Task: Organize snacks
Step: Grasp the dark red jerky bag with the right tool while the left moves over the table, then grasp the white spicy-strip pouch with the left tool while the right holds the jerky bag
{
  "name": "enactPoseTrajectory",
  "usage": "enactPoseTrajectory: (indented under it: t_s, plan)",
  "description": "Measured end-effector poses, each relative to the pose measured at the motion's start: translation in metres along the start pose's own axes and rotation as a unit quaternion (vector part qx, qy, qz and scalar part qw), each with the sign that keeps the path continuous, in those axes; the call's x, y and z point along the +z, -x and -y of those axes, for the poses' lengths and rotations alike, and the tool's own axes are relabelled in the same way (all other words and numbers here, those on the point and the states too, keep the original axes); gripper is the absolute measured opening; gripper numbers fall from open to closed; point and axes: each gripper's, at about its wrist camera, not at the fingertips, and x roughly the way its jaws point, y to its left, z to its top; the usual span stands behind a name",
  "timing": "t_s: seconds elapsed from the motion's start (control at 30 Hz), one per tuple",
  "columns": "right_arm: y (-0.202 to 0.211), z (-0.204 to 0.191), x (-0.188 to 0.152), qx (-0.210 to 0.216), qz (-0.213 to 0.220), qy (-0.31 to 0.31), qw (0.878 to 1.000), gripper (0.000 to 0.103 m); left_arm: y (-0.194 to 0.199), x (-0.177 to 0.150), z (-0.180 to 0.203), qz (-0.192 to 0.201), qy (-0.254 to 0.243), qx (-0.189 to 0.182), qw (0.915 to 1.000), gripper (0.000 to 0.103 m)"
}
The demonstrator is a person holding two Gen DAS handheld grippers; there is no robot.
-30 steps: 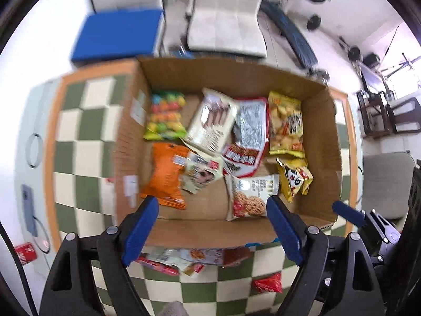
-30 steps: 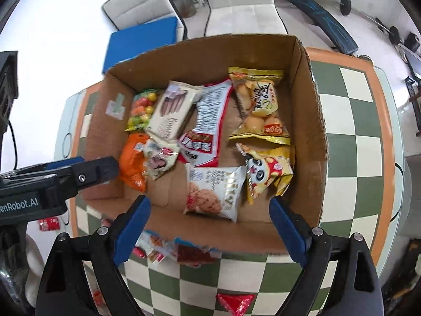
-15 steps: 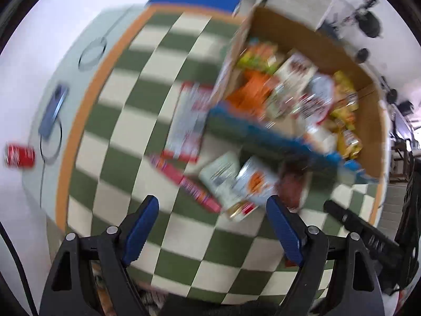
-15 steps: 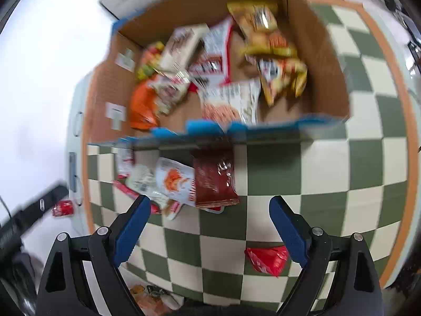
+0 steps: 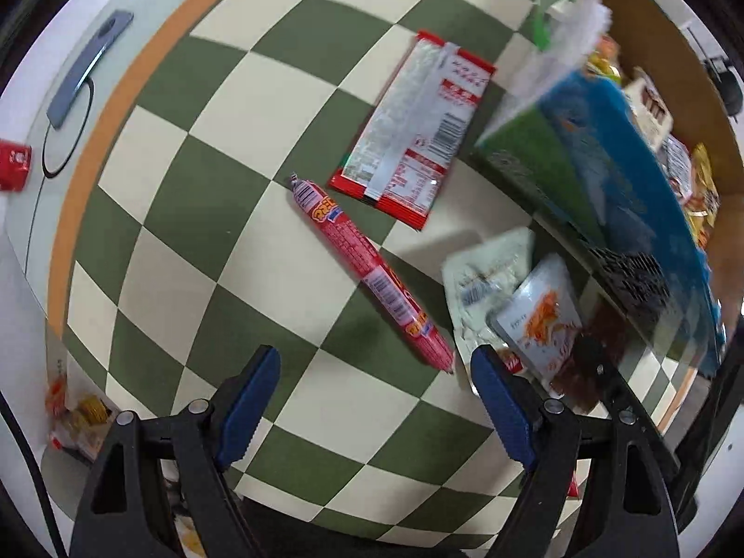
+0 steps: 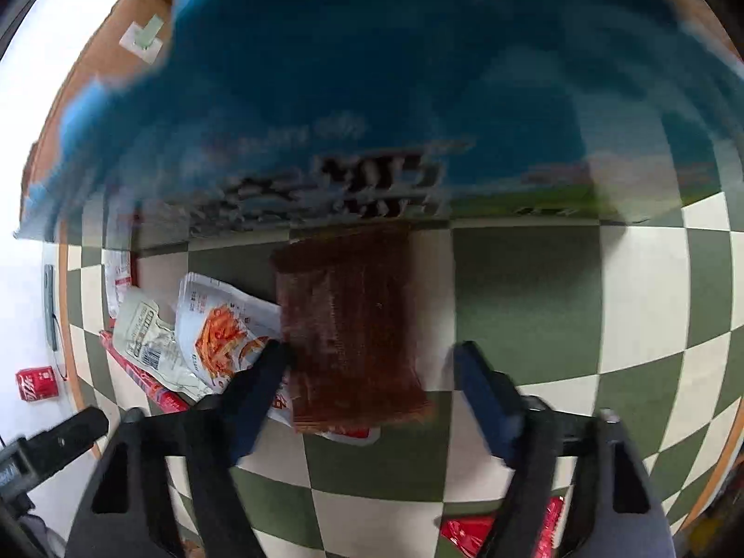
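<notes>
My left gripper [image 5: 374,400] is open and empty, low over the checkered table, with the lower end of a long pink sausage stick [image 5: 367,267] just ahead of it. A red and silver packet [image 5: 414,128] lies beyond. White pouches [image 5: 534,311] lie beside the cardboard box [image 5: 595,158], which holds several snacks. My right gripper [image 6: 369,395] is open, its fingers either side of the near end of a dark brown-red packet [image 6: 348,321] lying against the blue printed box wall [image 6: 372,93]. A white pouch with orange print [image 6: 223,330] lies just to its left.
The checkered table [image 5: 195,242] has an orange edge at the left. A grey phone [image 5: 88,69] and a red can [image 5: 14,162] lie beyond that edge. A small red packet [image 6: 502,530] lies near the table's front. The left gripper's arm [image 6: 46,441] shows at lower left.
Both grippers have dropped from above the box to low over the table in front of it. The right one has closed in on the dark packet, the left on the sausage stick.
</notes>
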Motion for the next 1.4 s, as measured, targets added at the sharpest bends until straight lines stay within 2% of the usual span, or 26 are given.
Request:
enactPoseTrajectory:
  t_s: [0.03, 0.07, 0.23, 0.47, 0.7, 0.83, 0.9, 0.97, 1.03, 1.17, 1.4]
  plan:
    - [0.0, -0.003, -0.002, -0.015, 0.005, 0.009, 1.0, 0.061, -0.002, 0.002, -0.001, -0.002, 0.002, -0.001, 1.0, 0.084]
    - [-0.001, -0.006, -0.003, -0.024, 0.007, 0.016, 1.0, 0.06, -0.004, 0.005, -0.002, -0.004, 0.005, -0.002, 1.0, 0.084]
    - [-0.003, -0.002, -0.015, -0.02, -0.014, 0.029, 0.999, 0.059, -0.008, 0.012, 0.006, -0.004, 0.004, -0.005, 1.0, 0.084]
    - [-0.003, 0.025, -0.035, -0.011, -0.046, 0.012, 0.999, 0.058, -0.014, 0.002, 0.055, -0.012, -0.044, -0.012, 0.9989, 0.084]
    - [0.023, 0.053, -0.041, -0.003, -0.029, -0.007, 1.0, 0.058, -0.028, -0.01, 0.1, -0.054, -0.022, -0.065, 0.9962, 0.084]
    - [0.053, 0.068, -0.04, -0.008, -0.009, -0.013, 1.0, 0.058, -0.031, -0.022, 0.125, -0.049, -0.048, -0.048, 0.9965, 0.084]
    - [0.06, 0.081, -0.044, -0.008, -0.004, -0.022, 1.0, 0.058, -0.039, -0.023, 0.129, -0.062, -0.021, -0.054, 0.9964, 0.084]
    - [0.067, 0.096, -0.048, -0.011, 0.001, -0.033, 0.999, 0.058, -0.05, -0.02, 0.122, -0.06, 0.031, -0.058, 0.996, 0.084]
    - [0.075, 0.113, -0.051, -0.015, 0.004, -0.042, 0.999, 0.058, -0.053, -0.015, 0.121, -0.044, 0.061, -0.039, 0.9964, 0.084]
    - [0.077, 0.135, -0.058, -0.016, 0.003, -0.062, 0.998, 0.058, -0.054, -0.012, 0.13, 0.01, 0.057, 0.039, 0.9976, 0.084]
    - [0.08, 0.135, -0.064, -0.018, 0.013, -0.056, 0.998, 0.058, -0.074, -0.034, 0.141, 0.018, 0.006, 0.079, 0.9967, 0.084]
